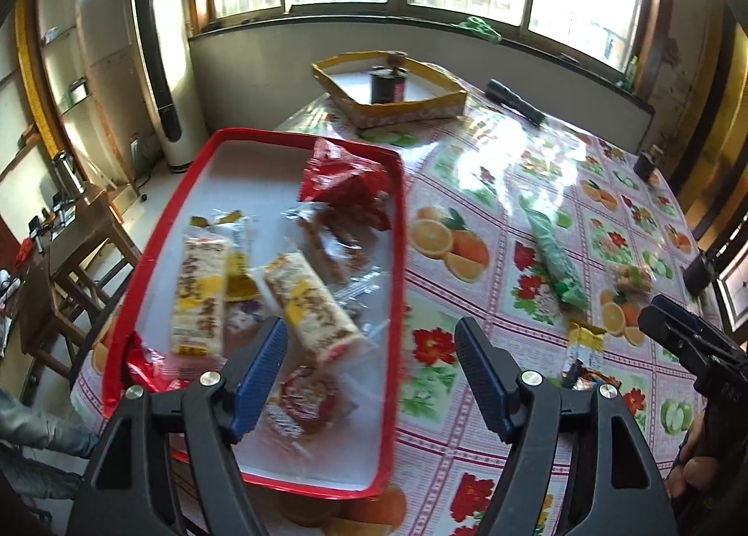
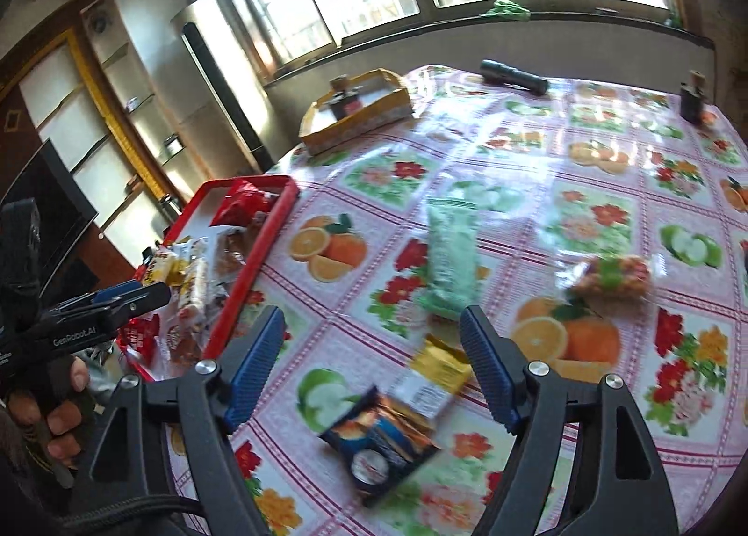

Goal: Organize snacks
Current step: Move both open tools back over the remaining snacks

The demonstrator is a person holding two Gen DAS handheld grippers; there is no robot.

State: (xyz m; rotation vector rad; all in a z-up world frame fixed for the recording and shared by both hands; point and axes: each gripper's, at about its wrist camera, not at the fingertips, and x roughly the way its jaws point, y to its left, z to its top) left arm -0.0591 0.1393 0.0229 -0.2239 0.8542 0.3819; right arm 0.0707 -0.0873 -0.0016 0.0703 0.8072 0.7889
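Snacks fill red tray; yellow box holds jar; both tools wide, empty.

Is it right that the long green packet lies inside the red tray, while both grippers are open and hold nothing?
Not quite. The green packet lies on the tablecloth, outside the red tray, as both wrist views show. The rest stands: the left gripper and the right gripper are open and hold nothing.

Trays: one red tray, one yellow tray. Loose snack packets on the surface: four. Torch: one.
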